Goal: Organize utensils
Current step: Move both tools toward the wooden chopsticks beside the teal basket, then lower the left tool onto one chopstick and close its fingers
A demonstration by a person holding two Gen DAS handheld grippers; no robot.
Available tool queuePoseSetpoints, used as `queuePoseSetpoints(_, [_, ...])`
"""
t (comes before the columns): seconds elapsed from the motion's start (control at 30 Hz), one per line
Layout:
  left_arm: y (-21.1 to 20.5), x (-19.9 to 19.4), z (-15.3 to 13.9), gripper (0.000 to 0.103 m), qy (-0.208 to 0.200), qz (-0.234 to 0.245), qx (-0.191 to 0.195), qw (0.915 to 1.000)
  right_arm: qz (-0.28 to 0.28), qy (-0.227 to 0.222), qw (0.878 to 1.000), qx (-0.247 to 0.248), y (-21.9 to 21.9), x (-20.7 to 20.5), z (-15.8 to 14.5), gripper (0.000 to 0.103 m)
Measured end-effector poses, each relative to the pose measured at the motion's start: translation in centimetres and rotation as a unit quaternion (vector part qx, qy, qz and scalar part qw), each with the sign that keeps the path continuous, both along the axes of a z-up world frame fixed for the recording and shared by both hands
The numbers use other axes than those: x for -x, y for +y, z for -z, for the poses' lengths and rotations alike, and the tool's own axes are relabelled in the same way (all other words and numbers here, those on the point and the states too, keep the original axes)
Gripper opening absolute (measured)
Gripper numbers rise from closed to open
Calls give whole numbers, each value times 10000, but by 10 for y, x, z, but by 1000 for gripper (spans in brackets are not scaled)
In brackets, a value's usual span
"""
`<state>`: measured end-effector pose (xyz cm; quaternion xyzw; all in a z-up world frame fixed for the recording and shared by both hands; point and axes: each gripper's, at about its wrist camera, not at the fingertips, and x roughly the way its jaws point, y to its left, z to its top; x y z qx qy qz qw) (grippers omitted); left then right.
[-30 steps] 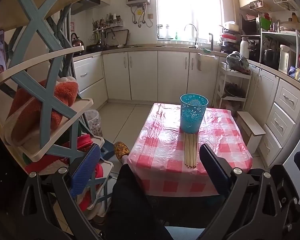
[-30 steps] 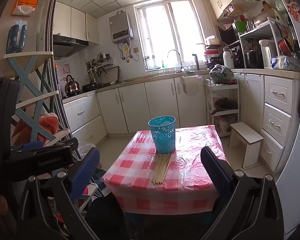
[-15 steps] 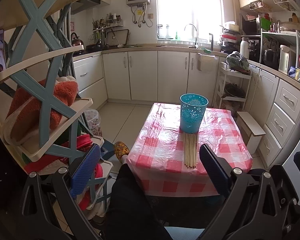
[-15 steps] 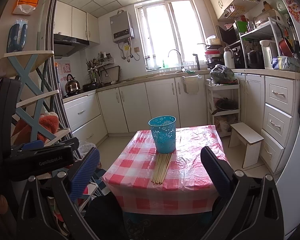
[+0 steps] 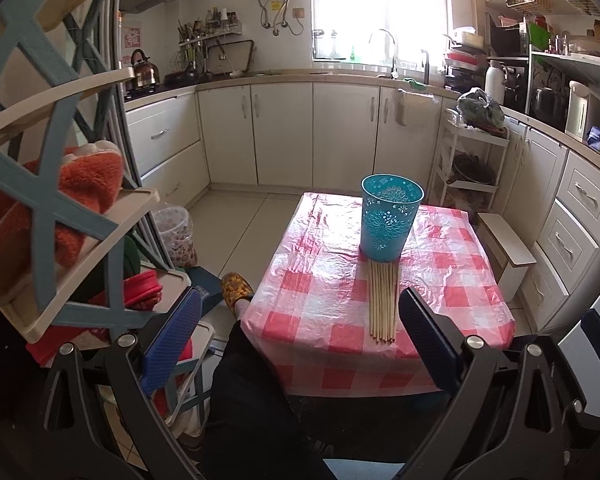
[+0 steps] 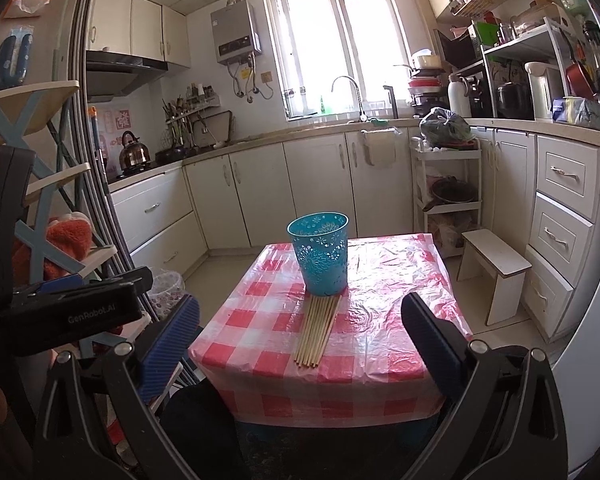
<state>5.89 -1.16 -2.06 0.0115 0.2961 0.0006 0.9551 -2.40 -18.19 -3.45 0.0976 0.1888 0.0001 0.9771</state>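
A bundle of several wooden chopsticks (image 5: 383,300) (image 6: 318,328) lies flat on a low table with a red-and-white checked cloth (image 5: 320,280) (image 6: 380,320). Their far ends touch a perforated teal cup (image 5: 390,216) (image 6: 320,254) that stands upright behind them. My left gripper (image 5: 300,336) is open, empty, and held back from the table's near edge. My right gripper (image 6: 300,340) is likewise open and empty, short of the table. The left gripper's body (image 6: 72,312) shows at the left of the right wrist view.
A blue-and-cream shelf rack (image 5: 60,200) with orange cloth stands close on the left. A person's dark-clad leg (image 5: 252,400) and slipper (image 5: 236,286) lie before the table. A white stool (image 6: 496,268) and a trolley (image 6: 448,184) stand to the right, with kitchen cabinets behind.
Both views have shifted only slightly; the grippers stay open and the chopsticks and cup have not moved.
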Motion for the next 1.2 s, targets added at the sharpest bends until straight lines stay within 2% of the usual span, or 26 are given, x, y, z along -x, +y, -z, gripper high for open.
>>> queuePoseSetpoints(0.2, [-7,-37,12,95,207,19,5,9998,72,206,9998,-42,-8,-31,12,97])
queuePoseSetpoints(0.43, [-12,-82,49,95,768,89,53,9970,93,799,9968,-4,-25,-95,55,97])
queuePoseSetpoints(0.47, [-13,-89,55,95,853,94,69,9963,32,913,9958,-1,-29,-108,63,92])
queuePoseSetpoints(0.53, [-13,-100,66,95,964,60,53,9953,-75,1197,9928,-12,-30,-132,78,70])
queuePoseSetpoints(0.57, [-14,-104,70,95,1001,62,56,9949,-150,1395,9901,-69,-32,-149,90,67])
queuePoseSetpoints(0.63, [-14,-114,80,95,1079,56,54,9941,-224,1667,9857,-134,-35,-176,109,51])
queuePoseSetpoints(0.8, [-15,-141,100,95,1365,86,142,9905,-274,2131,9763,-249,-35,-231,150,33])
queuePoseSetpoints(0.87, [-15,-151,109,95,1480,102,177,9888,-240,2266,9733,-261,-34,-249,162,31])
queuePoseSetpoints(0.93, [-15,-160,116,95,1555,101,219,9875,-219,2350,9715,-211,-33,-265,173,23])
queuePoseSetpoints(1.0, [-16,-172,125,95,1643,95,232,9861,-238,2472,9685,-161,-33,-278,183,21])
queuePoseSetpoints(1.2, [-25,-204,147,95,1885,200,337,9813,-365,2589,9649,238,-36,-294,198,13])
